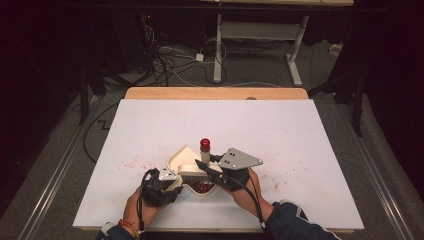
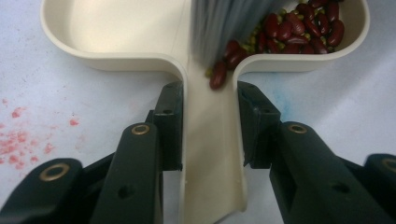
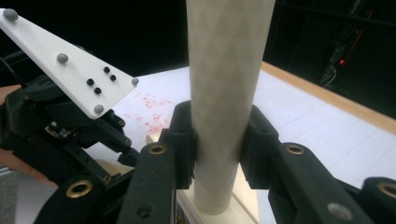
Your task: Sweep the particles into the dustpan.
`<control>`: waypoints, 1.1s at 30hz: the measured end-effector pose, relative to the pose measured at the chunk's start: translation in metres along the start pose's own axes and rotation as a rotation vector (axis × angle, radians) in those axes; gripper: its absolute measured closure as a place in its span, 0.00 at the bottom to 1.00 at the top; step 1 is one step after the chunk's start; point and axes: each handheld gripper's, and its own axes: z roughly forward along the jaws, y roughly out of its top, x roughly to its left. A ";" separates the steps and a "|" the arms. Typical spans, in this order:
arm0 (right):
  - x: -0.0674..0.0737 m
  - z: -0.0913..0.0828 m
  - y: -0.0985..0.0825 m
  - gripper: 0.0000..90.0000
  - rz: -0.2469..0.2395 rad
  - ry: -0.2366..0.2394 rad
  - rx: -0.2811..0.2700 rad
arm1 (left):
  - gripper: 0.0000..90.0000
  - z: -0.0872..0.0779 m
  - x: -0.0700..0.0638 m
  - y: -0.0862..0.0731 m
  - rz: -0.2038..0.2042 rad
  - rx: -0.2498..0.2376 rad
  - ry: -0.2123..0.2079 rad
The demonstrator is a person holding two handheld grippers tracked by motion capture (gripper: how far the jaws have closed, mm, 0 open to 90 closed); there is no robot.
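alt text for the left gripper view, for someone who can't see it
The left gripper clamps the handle of a cream dustpan lying on a white table. Blurred grey brush bristles push red beans and a few small green ones inside the pan.

TEXT: none legible | LABELS/BRANDS: none | NOS./SIGNS: none | CHECKED: dustpan (image 2: 210,154), brush handle (image 3: 224,93), tabletop (image 1: 300,135), grey plate (image 3: 70,70) w/ dots only, no chars.

Both grippers, left gripper (image 1: 167,181) and right gripper (image 1: 212,167), have black jaws with brass rivets, grey three-cornered plates and black cables. Sleeves (image 1: 295,225) are dark blue.
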 end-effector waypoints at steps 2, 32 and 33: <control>0.001 -0.001 0.000 0.78 0.003 0.005 0.008 | 0.71 0.000 0.000 0.000 0.003 0.002 -0.002; -0.096 -0.118 0.013 0.78 0.048 -0.262 -0.039 | 0.71 -0.002 0.002 0.001 0.011 0.005 0.002; -0.099 -0.122 0.011 0.78 0.054 -0.272 -0.042 | 0.71 -0.001 0.002 0.001 0.012 0.007 0.002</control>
